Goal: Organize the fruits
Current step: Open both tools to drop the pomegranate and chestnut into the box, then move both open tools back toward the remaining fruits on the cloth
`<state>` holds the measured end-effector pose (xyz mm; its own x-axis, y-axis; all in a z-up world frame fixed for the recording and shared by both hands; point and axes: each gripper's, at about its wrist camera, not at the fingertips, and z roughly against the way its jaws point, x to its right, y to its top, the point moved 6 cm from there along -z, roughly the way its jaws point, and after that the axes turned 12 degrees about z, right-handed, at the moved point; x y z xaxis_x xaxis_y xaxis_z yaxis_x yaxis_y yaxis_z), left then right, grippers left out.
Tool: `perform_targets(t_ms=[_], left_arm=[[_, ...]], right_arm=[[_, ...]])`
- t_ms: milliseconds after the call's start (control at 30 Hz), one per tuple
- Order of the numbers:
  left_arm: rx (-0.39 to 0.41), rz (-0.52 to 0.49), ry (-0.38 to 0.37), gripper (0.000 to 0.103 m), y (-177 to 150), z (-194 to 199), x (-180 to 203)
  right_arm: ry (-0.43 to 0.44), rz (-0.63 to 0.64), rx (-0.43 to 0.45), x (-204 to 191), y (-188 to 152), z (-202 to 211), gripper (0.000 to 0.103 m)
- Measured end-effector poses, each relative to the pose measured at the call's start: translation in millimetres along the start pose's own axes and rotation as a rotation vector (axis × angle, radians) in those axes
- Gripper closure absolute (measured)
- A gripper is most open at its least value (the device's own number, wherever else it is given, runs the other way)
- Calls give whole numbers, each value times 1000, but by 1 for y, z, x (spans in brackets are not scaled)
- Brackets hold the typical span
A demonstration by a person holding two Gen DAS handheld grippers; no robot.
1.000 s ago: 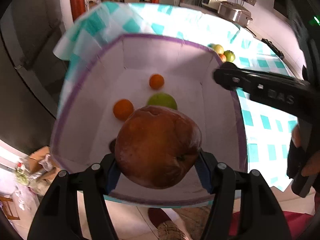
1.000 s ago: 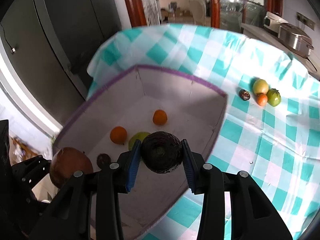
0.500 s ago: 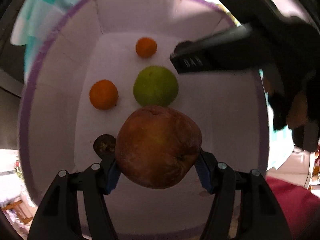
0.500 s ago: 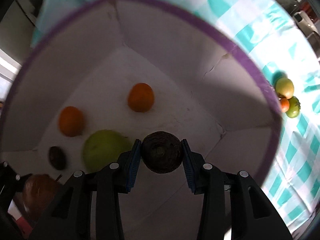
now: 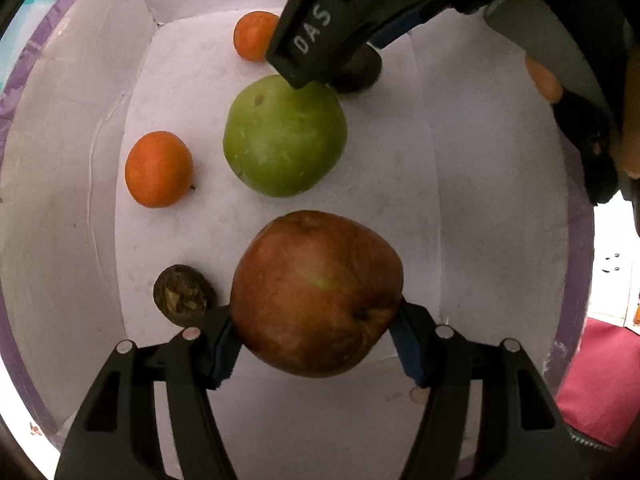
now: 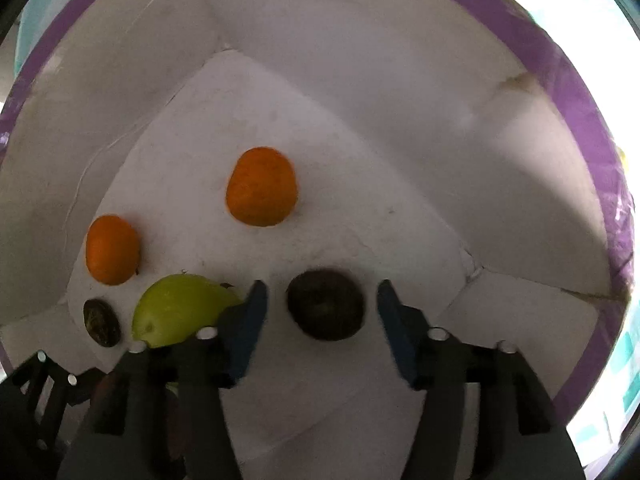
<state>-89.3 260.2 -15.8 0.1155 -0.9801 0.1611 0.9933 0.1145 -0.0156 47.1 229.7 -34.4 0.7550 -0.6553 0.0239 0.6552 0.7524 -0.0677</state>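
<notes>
Through the left wrist camera, I look down into a white box [image 5: 500,168] with a purple rim. My left gripper [image 5: 316,332] is clamped on a large reddish-brown apple [image 5: 316,292], its blue pads pressed against both sides of the fruit, holding it above the box floor. Beyond the apple on the floor lies a green apple [image 5: 284,136]. To its left sits an orange [image 5: 159,169], and a second orange [image 5: 254,36] lies farther back near the rear wall, partly hidden by the black body of the other gripper. A small dark wrinkled fruit [image 5: 182,295] rests on the floor just left of my left gripper.

Through the right wrist camera, my right gripper [image 6: 320,312] has its jaws spread apart, with clear gaps on both sides of a dark round fruit [image 6: 326,305] that sits on the box floor between the blue pads [image 6: 250,320]. The fingers do not touch it. Ahead of it lies one orange [image 6: 261,186], and another [image 6: 112,249] lies to the left. The green apple [image 6: 180,310] is just beside the left finger, and the small wrinkled fruit [image 6: 101,322] is farther left. The purple rim [image 6: 576,92] curves around the top and right of this view.
</notes>
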Motion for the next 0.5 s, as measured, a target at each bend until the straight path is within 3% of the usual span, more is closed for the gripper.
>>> perform_targets(t_ms=[67, 167, 300, 433, 500], left_arm=[[2, 9, 12, 38, -2, 0, -1], [38, 43, -27, 35, -3, 6, -3], [239, 64, -114, 10, -4, 41, -6], [386, 86, -110, 7, -18, 75, -12], [499, 118, -72, 7, -24, 99, -18]], right_arm=[[4, -15, 24, 5, -1, 4, 32], [-22, -20, 104, 6, -4, 19, 31], [-61, -50, 330, -6, -27, 77, 26], [-67, -114, 591, -8, -69, 154, 17], [-73, -138, 685, -2, -92, 180, 16]])
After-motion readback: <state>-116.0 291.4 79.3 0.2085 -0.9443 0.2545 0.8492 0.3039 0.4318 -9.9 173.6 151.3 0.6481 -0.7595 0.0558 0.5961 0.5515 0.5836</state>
